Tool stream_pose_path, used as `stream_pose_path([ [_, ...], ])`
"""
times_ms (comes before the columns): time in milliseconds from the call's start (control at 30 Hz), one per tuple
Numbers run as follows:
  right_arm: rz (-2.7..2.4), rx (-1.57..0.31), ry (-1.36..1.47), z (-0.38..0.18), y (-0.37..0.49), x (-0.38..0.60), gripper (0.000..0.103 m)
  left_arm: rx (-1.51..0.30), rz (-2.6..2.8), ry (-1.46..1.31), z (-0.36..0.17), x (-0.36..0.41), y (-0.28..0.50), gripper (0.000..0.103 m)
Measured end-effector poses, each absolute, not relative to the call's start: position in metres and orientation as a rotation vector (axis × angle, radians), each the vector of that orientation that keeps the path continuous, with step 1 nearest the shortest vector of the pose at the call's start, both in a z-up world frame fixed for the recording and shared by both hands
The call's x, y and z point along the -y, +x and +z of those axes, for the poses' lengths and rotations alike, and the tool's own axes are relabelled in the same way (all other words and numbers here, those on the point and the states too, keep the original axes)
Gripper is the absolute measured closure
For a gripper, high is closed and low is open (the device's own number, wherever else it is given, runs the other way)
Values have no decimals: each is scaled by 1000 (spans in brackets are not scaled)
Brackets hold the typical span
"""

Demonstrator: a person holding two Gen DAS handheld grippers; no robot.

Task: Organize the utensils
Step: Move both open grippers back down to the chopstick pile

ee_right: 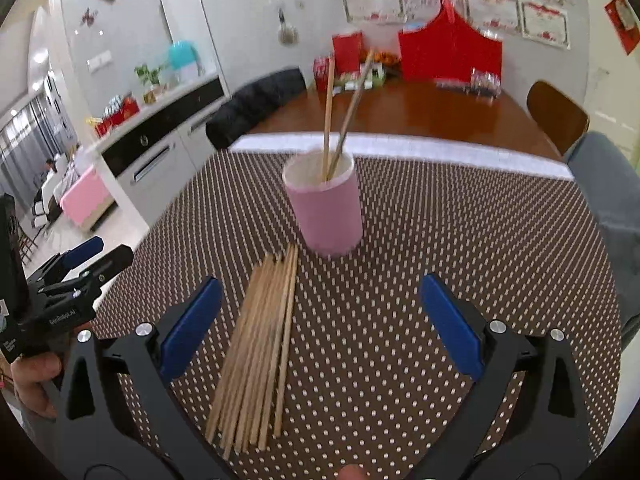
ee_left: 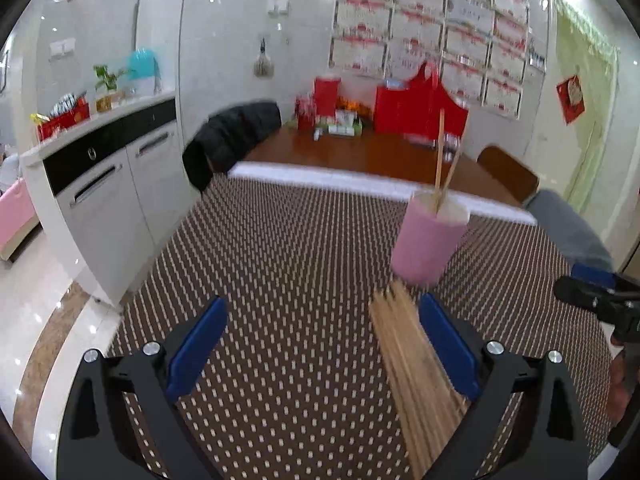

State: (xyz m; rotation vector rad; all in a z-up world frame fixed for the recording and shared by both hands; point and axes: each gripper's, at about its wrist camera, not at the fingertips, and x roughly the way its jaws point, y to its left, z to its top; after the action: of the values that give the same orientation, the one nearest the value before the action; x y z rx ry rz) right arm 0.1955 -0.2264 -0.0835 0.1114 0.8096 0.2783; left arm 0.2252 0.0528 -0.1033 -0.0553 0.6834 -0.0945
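A: Start at your fingers. Your left gripper [ee_left: 322, 344] is spread wide with nothing between its blue pads; your right gripper [ee_right: 320, 328] is just as wide and also holds nothing.

B: And the utensils?

A: The loose chopsticks [ee_right: 260, 356] lie flat in a bundle on the dotted cloth [ee_right: 460, 240] covering the bench. In the right wrist view you see the whole bundle, lower centre, running up toward the pink cup [ee_right: 326, 212]; its far tips stop just short of the cup's base. In the left wrist view the same bundle [ee_left: 412, 368] sits against the inner side of your right-hand finger and is cut off by the bottom edge, so you cannot see its near ends there.

B: What is in the cup?

A: Two chopsticks [ee_right: 338, 120] stand tilted inside it, crossing near the rim. In the left view the cup [ee_left: 426, 238] is right of centre and smeared with blur.

B: Anything only one view shows?

A: The right view catches your left gripper at the left edge, with a hand [ee_right: 34, 380] beneath it. The left view shows only the dark tip of your right gripper [ee_left: 596, 300] at the right edge; how its fingers stand is hard to make out from there.
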Motion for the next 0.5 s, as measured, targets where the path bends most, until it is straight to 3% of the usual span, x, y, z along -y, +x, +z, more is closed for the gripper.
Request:
stream_pose_path([
  [500, 279, -922, 148, -126, 207, 232, 6, -986, -116, 63, -191, -18, 251, 8],
])
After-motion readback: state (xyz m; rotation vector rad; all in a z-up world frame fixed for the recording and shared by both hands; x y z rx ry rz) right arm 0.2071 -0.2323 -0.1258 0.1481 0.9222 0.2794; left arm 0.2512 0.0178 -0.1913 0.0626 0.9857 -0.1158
